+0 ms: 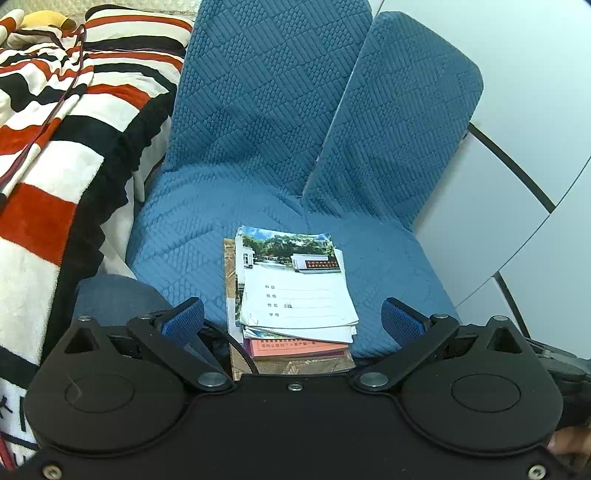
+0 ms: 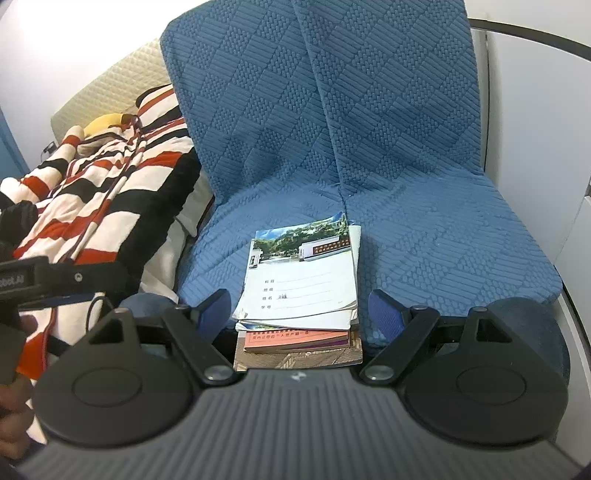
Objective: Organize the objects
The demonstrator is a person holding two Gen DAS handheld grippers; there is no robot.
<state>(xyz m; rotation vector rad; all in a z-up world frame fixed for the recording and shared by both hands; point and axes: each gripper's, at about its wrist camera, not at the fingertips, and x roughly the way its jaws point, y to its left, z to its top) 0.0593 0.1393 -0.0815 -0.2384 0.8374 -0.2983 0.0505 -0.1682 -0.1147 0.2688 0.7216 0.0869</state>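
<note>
Found a stack of booklets near the front edge of a blue seat cushion, roughly midway along that edge. Topped by a white booklet with a photo band and ruled lines, turned slightly askew over the ones beneath. Underneath, showed a pink booklet, and lowest a wider brown-printed one jutting out toward the cameras. Saw the left hand-held gripper spread wide, blue pads on either side of the stack's near end, holding nothing. Likewise saw the right hand-held gripper spread apart, its pads flanking the stack's near end, nothing pinched; could not tell whether any pad touched paper. Behind the seat, stood two blue quilted back cushions side by side, leaning against a white wall. At the seat's left edge, lay a striped blanket in red, black and white, with a yellow plush toy at its far end.
</note>
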